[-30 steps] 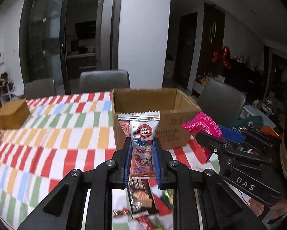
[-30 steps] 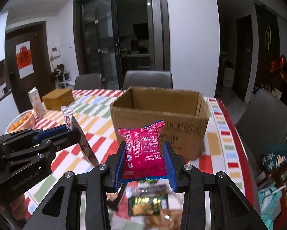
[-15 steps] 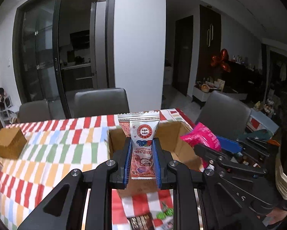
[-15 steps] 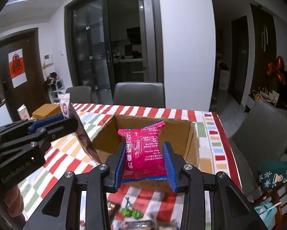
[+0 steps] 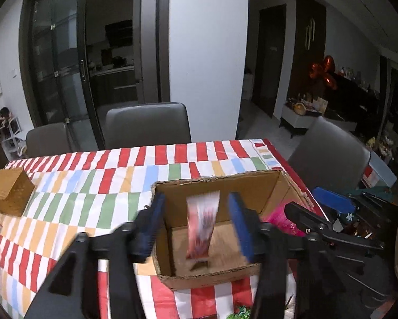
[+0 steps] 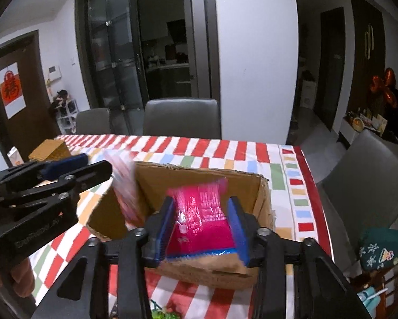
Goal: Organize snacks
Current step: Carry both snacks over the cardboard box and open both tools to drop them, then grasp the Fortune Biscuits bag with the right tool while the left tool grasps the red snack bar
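left gripper (image 5: 196, 228): black claw with blue pads, spread wide over the open brown cardboard box (image 5: 252, 186); nothing pinched
white-and-red snack packet (image 5: 202, 224): blurred, upright between the spread left pads, touching neither; sits inside the box opening, its lower end near the box floor
right gripper (image 6: 202, 226): black claw with blue pads, over the near wall of the box; pads close beside the sides of the pink foil snack packet (image 6: 201, 218); cannot tell if it pinches or has let go, packet is blurred
pink packet location: between right pads, above the box interior, blue bottom edge toward camera
box location: on the striped red, white and multicolour tablecloth (image 5: 92, 180), near the table's right edge
other view of left gripper: at left of right wrist view, white-and-red packet blurred at the box's left wall
small brown cardboard box (image 5: 8, 190): far left on tablecloth, well apart from the open box
grey chairs (image 5: 148, 125): behind the table
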The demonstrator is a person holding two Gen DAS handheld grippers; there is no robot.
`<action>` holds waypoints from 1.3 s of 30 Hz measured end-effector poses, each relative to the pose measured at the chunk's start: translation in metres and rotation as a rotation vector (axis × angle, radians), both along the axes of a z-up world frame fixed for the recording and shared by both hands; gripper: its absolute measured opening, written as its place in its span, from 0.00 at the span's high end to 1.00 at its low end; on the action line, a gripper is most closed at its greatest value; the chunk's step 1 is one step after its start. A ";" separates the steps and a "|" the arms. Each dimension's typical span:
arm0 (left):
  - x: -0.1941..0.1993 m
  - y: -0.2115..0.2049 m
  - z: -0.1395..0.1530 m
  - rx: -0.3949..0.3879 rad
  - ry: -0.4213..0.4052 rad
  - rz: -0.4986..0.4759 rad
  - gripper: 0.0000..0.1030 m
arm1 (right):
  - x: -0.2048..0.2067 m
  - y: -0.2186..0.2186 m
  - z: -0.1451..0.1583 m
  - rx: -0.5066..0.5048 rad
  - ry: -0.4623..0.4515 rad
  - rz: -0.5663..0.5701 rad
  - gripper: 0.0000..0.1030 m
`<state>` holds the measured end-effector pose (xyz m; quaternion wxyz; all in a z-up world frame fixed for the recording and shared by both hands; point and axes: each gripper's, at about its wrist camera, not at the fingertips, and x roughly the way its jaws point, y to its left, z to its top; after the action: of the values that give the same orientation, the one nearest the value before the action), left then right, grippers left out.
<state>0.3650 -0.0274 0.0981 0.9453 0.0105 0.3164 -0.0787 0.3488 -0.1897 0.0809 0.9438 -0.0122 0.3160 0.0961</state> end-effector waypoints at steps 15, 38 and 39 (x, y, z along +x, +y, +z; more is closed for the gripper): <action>-0.112 0.004 0.001 0.094 -0.093 0.019 0.22 | -0.096 -0.009 0.009 -0.030 -0.107 -0.008 0.39; -0.229 -0.005 -0.061 0.104 0.044 -0.003 0.16 | -0.217 -0.021 -0.048 -0.067 -0.015 -0.006 0.34; -0.230 -0.005 -0.065 0.105 0.060 -0.005 0.16 | -0.218 -0.021 -0.052 -0.069 -0.003 -0.006 0.34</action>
<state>0.1351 -0.0323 0.0326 0.9334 0.0584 0.3481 -0.0646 0.1307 -0.2103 0.0286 0.9436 -0.0442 0.3177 0.0824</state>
